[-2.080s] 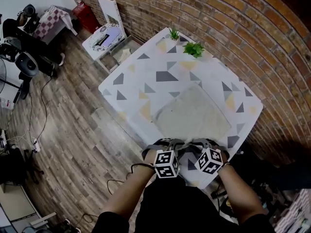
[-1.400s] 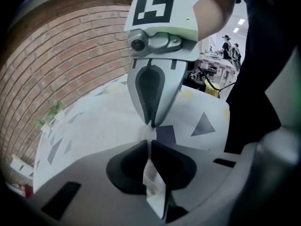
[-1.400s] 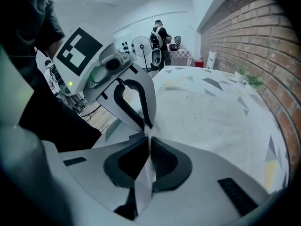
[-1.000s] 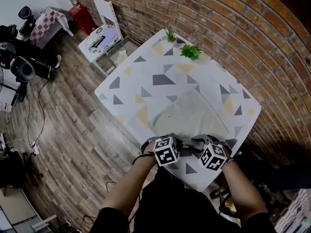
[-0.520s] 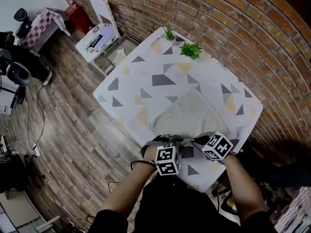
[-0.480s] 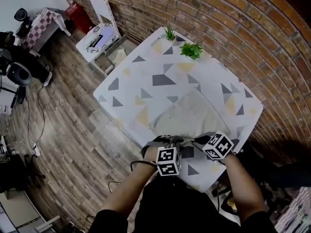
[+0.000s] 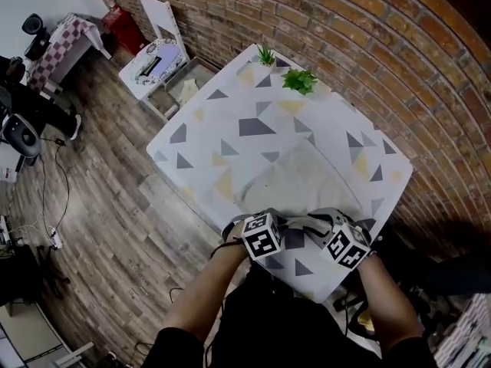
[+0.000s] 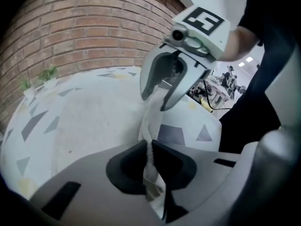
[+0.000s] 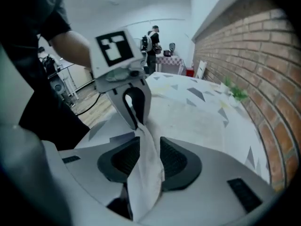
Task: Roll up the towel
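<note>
A pale grey towel [image 7: 303, 182] lies flat on the patterned table [image 7: 199, 136], its near edge lifted at both grippers. My left gripper [image 7: 259, 219] holds that edge at the near left corner. In the left gripper view its jaws [image 8: 150, 150] are closing and pinch a thin fold of the towel [image 8: 94, 117]. My right gripper [image 7: 326, 218] is at the same edge, a little to the right. In the right gripper view its jaws [image 9: 149, 155] are opening, and a hanging fold of towel [image 9: 146, 173] sits loosely between the pads. Each gripper shows in the other's view, the right gripper [image 8: 162, 91] and the left gripper [image 9: 134, 108].
Two small potted plants [image 7: 301, 79] [image 7: 266, 54] stand at the table's far corner by the brick wall [image 7: 368, 44]. A white cabinet [image 7: 161, 52] sits on the wooden floor to the left. The table's near edge [image 7: 307, 282] is just below the grippers.
The right gripper's marker cube has rolled back to a more level pose. The left cube has shifted slightly towards the towel. The towel lies much as before.
</note>
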### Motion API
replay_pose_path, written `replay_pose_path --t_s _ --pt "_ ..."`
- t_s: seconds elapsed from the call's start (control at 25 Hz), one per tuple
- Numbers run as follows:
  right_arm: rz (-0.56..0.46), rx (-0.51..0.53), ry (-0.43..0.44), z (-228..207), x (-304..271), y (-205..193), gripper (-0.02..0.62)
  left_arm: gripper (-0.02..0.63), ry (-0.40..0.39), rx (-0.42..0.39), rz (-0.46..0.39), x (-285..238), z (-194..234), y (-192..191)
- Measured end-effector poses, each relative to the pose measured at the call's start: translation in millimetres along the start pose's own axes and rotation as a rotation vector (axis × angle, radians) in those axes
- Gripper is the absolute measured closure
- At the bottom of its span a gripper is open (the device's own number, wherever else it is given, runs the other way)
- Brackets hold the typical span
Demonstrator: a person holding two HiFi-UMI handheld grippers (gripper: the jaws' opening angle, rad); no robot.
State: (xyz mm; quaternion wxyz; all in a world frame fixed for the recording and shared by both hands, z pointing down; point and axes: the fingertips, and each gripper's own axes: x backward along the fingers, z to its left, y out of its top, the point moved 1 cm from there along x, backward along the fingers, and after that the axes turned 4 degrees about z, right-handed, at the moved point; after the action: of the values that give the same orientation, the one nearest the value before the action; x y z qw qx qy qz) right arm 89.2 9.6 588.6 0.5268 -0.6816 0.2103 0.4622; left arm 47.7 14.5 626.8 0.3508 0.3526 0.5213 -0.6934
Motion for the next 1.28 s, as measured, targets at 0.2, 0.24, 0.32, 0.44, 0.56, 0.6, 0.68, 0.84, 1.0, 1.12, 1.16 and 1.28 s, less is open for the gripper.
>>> replay_pose_path --t_s 0.2,0.24,0.32,0.44,0.56,0.6,0.68,0.84,1.0,1.12,1.16,1.28 --pt "0.052 0.158 -0.051 20.5 -13.3 -5.6 0.449 0.563 -0.035 0.020 0.000 2.4 1.7 -0.5" --pt "0.064 0.164 -0.067 20.1 -17.9 -7.6 0.446 0.563 -0.032 0.012 0.001 2.4 1.4 0.1" --pt "0.087 0.174 -0.097 18.5 -25.5 -10.1 0.445 0.563 -0.024 0.001 0.003 2.1 1.4 1.1" --pt "0.129 0.214 -0.137 16.2 -35.0 -13.6 0.445 0.561 -0.002 -0.016 0.001 2.9 2.9 1.8" --pt "0.148 0.227 -0.169 12.5 -38.6 -14.0 0.491 0.548 0.048 -0.067 0.008 6.0 1.8 2.1" --pt "0.150 0.221 -0.172 10.9 -39.2 -13.7 0.511 0.530 0.073 -0.093 0.015 7.1 1.7 1.7" --pt "0.152 0.199 -0.165 8.0 -40.3 -12.7 0.533 0.483 0.121 -0.143 0.025 10.1 0.7 1.8" --pt "0.165 0.106 -0.096 5.2 -40.7 -11.3 0.550 0.444 0.208 -0.219 0.015 18.8 -3.7 8.4" --pt "0.191 0.010 0.010 7.0 -38.0 -11.2 0.558 0.442 0.256 -0.293 0.021 14.5 -8.0 11.0" --pt "0.194 -0.071 0.097 15.2 -36.9 -9.8 0.560 0.442 0.255 -0.323 0.034 6.3 -8.3 5.7" --pt "0.194 -0.099 0.122 18.4 -36.2 -8.9 0.560 0.440 0.250 -0.330 0.030 6.0 -9.6 5.5" --pt "0.215 -0.154 0.170 25.2 -32.7 -10.5 0.560 0.440 0.227 -0.366 0.017 7.6 -17.6 5.4"
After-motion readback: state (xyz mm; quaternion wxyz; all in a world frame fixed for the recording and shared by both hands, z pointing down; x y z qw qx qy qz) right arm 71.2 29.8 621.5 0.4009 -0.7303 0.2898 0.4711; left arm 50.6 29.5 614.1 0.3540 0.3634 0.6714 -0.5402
